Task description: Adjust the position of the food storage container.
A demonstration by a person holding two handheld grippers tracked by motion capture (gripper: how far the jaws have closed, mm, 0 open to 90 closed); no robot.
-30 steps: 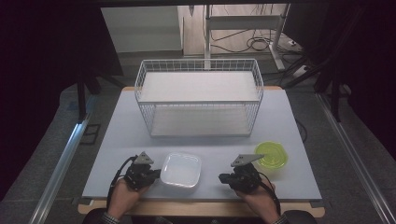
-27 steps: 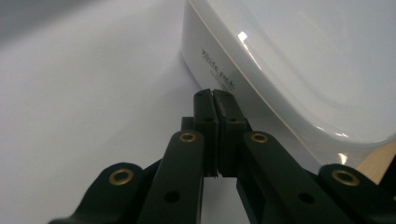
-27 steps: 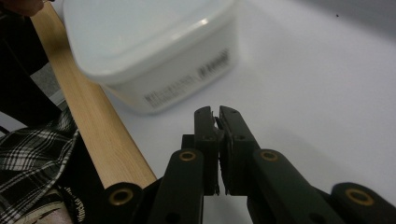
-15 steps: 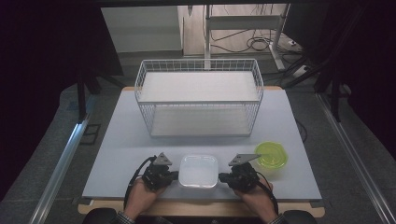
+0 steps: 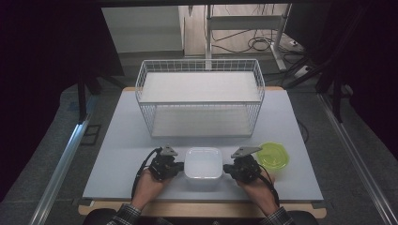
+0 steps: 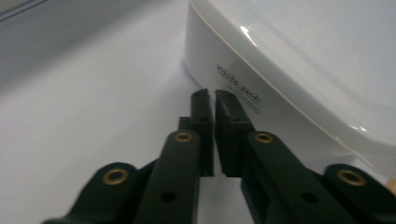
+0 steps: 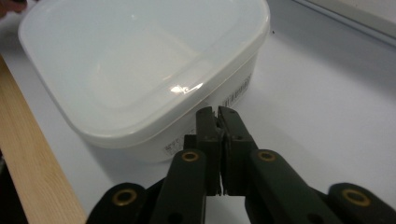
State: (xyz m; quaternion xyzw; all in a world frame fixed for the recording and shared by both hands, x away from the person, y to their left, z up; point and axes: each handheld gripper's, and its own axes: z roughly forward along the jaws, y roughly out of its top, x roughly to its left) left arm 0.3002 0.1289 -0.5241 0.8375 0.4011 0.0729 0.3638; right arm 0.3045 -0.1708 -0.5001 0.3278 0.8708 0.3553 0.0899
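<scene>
A white lidded plastic container [image 5: 203, 163] sits near the table's front edge between my two grippers. My left gripper [image 5: 180, 166] is at its left side. In the left gripper view, its jaws [image 6: 208, 93] have just been opening to a narrow slit with nothing between them, the tips right at the container's wall [image 6: 303, 60]. My right gripper [image 5: 226, 168] is at the container's right side. In the right gripper view, its jaws [image 7: 217, 111] are shut together with their tips against the container [image 7: 140, 60].
A round green lidded tub [image 5: 272, 155] lies just right of my right hand. A white wire basket [image 5: 199, 101] stands across the middle of the grey table [image 5: 122, 140]. The table's wooden front edge [image 7: 28, 154] runs close behind the container.
My left hand has slid to the right, and the white container has moved right with it until it lies against the right gripper. The right hand stayed put.
</scene>
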